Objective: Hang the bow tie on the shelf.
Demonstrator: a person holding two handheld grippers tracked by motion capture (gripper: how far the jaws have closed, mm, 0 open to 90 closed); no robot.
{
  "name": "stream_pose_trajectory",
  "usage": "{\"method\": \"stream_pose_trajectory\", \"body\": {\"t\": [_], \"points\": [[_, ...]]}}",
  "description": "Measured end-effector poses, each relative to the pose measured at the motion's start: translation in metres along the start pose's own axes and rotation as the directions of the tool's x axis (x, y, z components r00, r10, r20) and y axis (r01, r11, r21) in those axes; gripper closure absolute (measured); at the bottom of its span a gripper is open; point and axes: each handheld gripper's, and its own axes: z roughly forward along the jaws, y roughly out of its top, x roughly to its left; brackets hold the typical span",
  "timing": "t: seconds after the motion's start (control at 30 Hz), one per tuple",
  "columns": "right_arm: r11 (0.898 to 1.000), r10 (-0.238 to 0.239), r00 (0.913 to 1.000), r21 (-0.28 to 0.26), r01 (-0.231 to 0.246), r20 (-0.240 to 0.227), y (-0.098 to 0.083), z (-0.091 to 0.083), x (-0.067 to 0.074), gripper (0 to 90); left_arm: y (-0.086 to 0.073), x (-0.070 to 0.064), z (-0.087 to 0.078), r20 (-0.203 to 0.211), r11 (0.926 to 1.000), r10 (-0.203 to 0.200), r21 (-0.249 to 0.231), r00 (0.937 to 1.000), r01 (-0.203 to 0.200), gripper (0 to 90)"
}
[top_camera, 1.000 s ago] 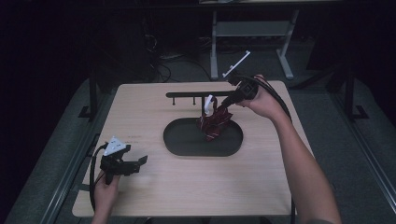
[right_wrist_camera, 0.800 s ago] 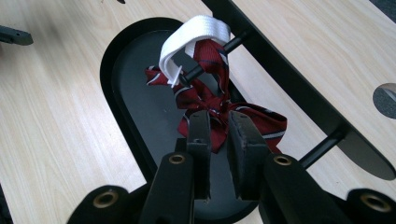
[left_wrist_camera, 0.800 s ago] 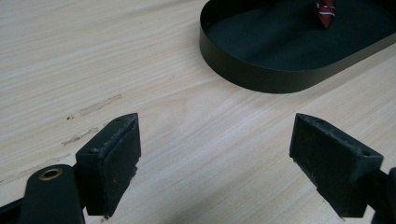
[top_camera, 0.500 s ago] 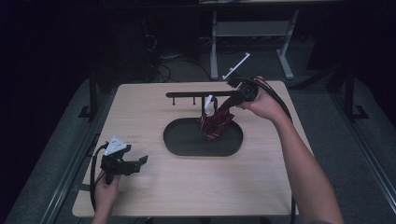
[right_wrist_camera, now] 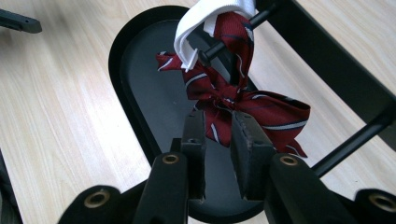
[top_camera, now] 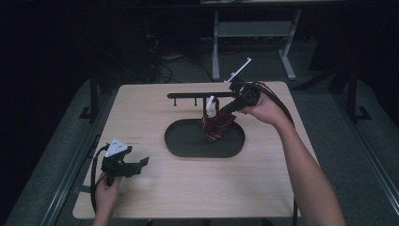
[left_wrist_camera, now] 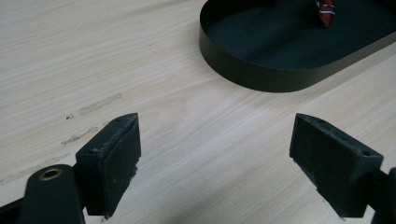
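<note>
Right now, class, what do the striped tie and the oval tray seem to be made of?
Tie: woven cloth, probably silky, going by its soft folds, knot and slight sheen. Tray: likely thin metal or plastic with a matte black finish, judging by its thin, stiff upright wall.

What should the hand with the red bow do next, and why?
Probably open a bit more and back away. The bow already hangs by its white loop on a rack peg, and the right gripper has just been opening, with bow fabric between its pads.

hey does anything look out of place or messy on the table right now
Nothing spilled or broken. The red striped bow tie hangs by its white strap from a peg of the black rack, drooping crumpled above the black oval tray.
</note>
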Motion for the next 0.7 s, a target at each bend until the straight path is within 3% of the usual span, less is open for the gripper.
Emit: {"method": "stream_pose_trajectory", "body": {"t": [0.7], "points": [[1.0,0.004,0.9999,0.001,-0.004,-0.014,-0.0099,0.0033,0.005,73.1,-0.0004,-0.0004,-0.0007,-0.001,0.9999,-0.008,-0.014,1.0,0.008,16.3]]}}
